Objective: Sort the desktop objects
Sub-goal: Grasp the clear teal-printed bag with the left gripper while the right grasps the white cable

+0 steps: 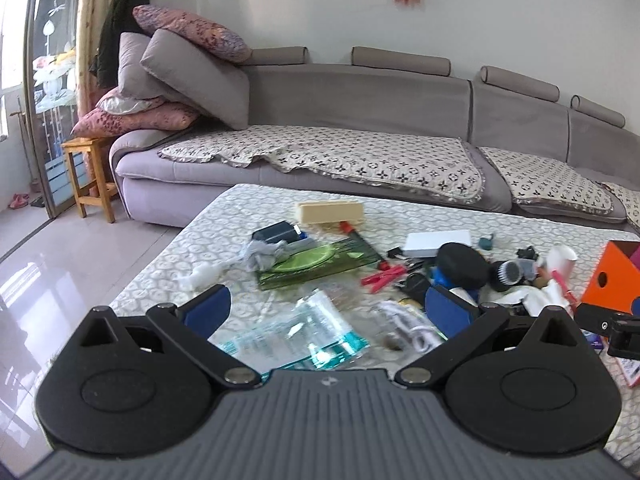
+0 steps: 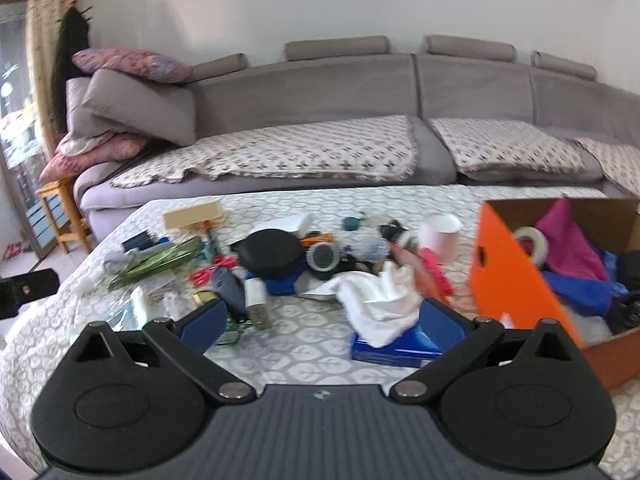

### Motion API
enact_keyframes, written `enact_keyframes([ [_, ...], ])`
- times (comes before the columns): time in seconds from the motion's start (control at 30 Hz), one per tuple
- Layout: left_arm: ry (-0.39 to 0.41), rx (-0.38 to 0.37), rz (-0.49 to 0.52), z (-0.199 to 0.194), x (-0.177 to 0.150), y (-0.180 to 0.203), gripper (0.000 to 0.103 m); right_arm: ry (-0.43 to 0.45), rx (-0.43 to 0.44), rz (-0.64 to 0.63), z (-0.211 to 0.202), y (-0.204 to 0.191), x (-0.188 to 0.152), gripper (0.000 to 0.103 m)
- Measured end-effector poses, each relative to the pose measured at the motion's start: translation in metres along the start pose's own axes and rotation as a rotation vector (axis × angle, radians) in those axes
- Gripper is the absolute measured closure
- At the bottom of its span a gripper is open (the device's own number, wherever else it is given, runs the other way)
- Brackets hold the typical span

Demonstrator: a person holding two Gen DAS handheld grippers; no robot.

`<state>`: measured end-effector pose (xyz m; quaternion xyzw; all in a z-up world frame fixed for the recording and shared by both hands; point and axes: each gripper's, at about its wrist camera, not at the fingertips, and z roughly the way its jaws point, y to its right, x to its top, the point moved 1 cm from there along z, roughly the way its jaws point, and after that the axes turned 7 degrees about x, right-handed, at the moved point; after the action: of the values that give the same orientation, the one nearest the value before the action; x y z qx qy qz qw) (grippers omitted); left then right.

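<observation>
Orange box hugs the table's right edge, seemingly; both hand-held grippers gape.

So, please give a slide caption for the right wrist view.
Open right gripper above a cluttered table, near a white cloth and an orange box.

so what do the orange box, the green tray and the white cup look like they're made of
Orange box: likely cardboard, matte orange outside, raw brown inside, with a punched hole.
Green tray: probably glass or clear plastic, translucent and glossy with ribbed edges.
White cup: looks like paper or thin plastic, plain matte; too blurred to be sure.
</observation>
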<state>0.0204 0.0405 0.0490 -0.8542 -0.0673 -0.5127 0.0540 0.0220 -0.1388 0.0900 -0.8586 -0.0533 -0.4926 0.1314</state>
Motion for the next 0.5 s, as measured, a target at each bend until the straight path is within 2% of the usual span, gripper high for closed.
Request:
enact_keyframes([
  [0.13,0.019,0.043,0.017,0.007,-0.013,-0.01,0.0,0.028,0.053,-0.059,0.012,-0.018,-0.012,0.0],
  [0.33,0.024,0.098,0.016,0.021,-0.029,-0.033,0.0,0.041,0.186,-0.101,0.037,-0.045,-0.013,0.0],
  [0.43,0.023,0.123,0.009,0.023,-0.03,-0.043,0.0,0.064,0.226,-0.169,0.046,-0.062,-0.009,0.009],
  [0.5,0.034,0.127,0.013,0.024,-0.031,-0.046,0.0,0.068,0.235,-0.232,0.053,-0.075,-0.007,0.018],
])
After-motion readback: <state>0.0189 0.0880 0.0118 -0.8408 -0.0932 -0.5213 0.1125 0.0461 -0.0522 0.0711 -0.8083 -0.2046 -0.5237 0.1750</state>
